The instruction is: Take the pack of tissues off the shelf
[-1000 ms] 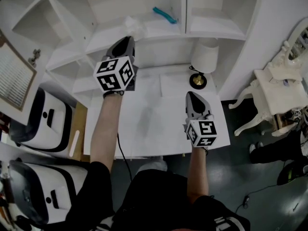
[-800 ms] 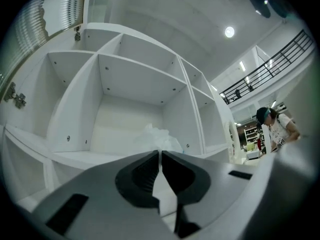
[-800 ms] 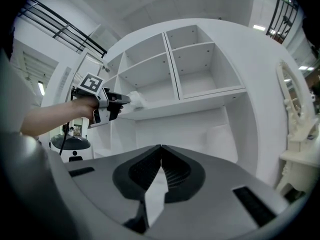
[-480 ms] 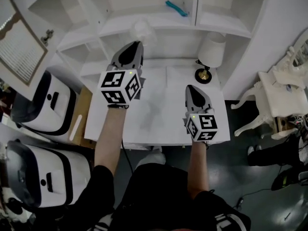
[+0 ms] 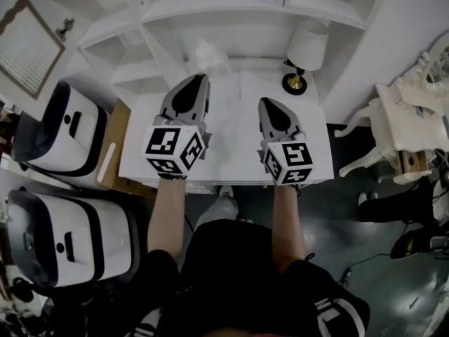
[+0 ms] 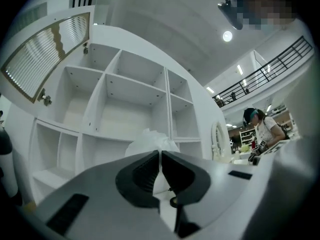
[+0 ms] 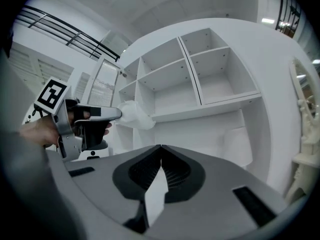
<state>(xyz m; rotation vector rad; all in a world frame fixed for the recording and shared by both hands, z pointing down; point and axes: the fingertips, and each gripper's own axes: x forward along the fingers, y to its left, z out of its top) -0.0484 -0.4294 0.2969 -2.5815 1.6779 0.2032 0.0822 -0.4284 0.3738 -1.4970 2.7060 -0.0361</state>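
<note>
- The left gripper [image 5: 198,77] has its jaws nearly together on a thin part of the pack of tissues [image 5: 209,56]. The soft white pack sticks out beyond the tips, so I judge that it is pinched by its wrapper, which is enough for so light a thing
- The pack hangs in the air in front of the shelf [image 5: 210,5], above the back edge of the white table [image 5: 231,146]. It touches no board, which suggests that it is already out of its compartment
- This gripper points almost level, probably so that the pack comes away straight and does not catch on a board
- The right gripper [image 5: 267,102] is just beside the left one, over the table, with its jaws closed together and nothing between them. It has no part in this grip, and it is apart from the pack, so it does not stand in the way
- The lamp [image 5: 307,44] stands at the back right of the table, well apart from the pack
</note>
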